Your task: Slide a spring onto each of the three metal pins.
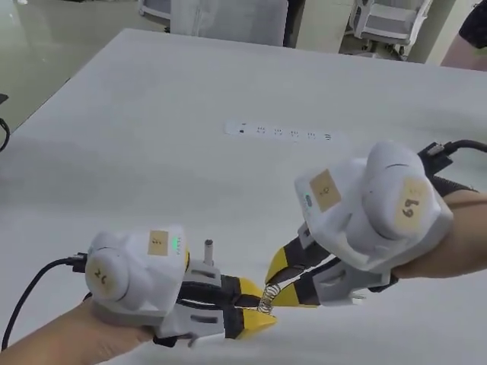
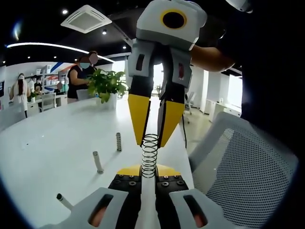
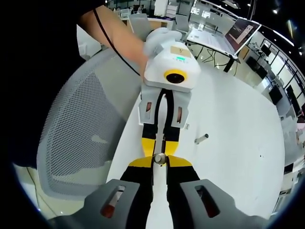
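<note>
My left gripper (image 2: 148,172) and right gripper (image 2: 152,136) each pinched one end of the spring (image 2: 149,155), pins (image 2: 97,162) at nine o'clock. Light and bendy (likely to flick away), so I judged the end coils the safest hold.

Wide white table (image 1: 152,114) with a flush power strip (image 1: 280,132). Grey mesh chair (image 2: 248,162) just beside the table edge. Potted plant (image 2: 106,83) at the far end. Overhead, square ceiling vent (image 2: 86,18) and curved light strip (image 2: 47,45). Glossy floor (image 1: 46,46).
</note>
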`<action>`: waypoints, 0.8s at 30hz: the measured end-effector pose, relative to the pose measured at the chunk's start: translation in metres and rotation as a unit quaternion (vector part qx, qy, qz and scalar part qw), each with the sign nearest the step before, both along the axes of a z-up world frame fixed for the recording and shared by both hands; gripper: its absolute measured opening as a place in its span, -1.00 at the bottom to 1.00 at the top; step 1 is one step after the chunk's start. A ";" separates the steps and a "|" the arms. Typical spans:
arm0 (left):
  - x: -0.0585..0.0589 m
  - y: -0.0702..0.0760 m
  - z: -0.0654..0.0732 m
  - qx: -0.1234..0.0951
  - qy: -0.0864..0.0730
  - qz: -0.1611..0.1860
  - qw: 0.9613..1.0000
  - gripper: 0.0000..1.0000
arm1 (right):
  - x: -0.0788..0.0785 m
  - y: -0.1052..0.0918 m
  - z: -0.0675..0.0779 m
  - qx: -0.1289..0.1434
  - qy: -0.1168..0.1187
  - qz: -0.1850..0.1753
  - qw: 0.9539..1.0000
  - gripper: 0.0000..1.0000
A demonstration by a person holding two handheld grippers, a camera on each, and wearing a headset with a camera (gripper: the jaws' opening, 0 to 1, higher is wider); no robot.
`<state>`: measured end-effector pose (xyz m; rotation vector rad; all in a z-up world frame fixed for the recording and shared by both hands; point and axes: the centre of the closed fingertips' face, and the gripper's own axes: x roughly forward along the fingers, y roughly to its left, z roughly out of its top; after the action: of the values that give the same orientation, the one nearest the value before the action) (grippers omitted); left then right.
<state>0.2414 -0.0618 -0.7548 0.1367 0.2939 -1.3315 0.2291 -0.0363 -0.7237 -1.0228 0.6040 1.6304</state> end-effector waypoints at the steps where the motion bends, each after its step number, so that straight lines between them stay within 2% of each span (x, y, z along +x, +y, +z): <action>1: 0.000 0.000 0.000 -0.001 0.004 0.000 1.000 -0.97 | 0.000 0.000 0.000 -0.001 0.002 -0.001 1.000 -0.87; 11: 0.002 0.000 0.002 -0.005 0.010 0.011 1.000 -0.94 | 0.002 0.001 0.001 -0.003 0.004 0.001 1.000 -0.88; 13: 0.004 0.000 0.007 -0.019 0.013 0.016 1.000 -0.88 | 0.002 0.001 0.002 -0.002 0.002 0.002 1.000 -0.88; 15: 0.004 0.001 0.006 -0.013 0.007 0.015 1.000 -0.88 | 0.002 0.001 0.002 -0.002 0.001 0.004 1.000 -0.88; 17: 0.004 0.001 0.005 -0.011 0.008 0.016 1.000 -0.87 | 0.003 0.001 0.001 -0.004 -0.001 0.003 1.000 -0.88; 22: 0.004 0.005 0.001 -0.003 0.006 0.023 1.000 -0.70 | 0.005 0.000 0.003 0.000 -0.002 0.000 1.000 -0.88; 24: 0.003 0.007 -0.001 -0.001 0.016 0.028 0.999 -0.65 | 0.008 0.000 0.003 0.001 -0.003 -0.004 1.000 -0.88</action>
<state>0.2448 -0.0544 -0.7555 0.1048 0.3201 -1.2800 0.2368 -0.0368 -0.7212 -1.0233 0.6018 1.6207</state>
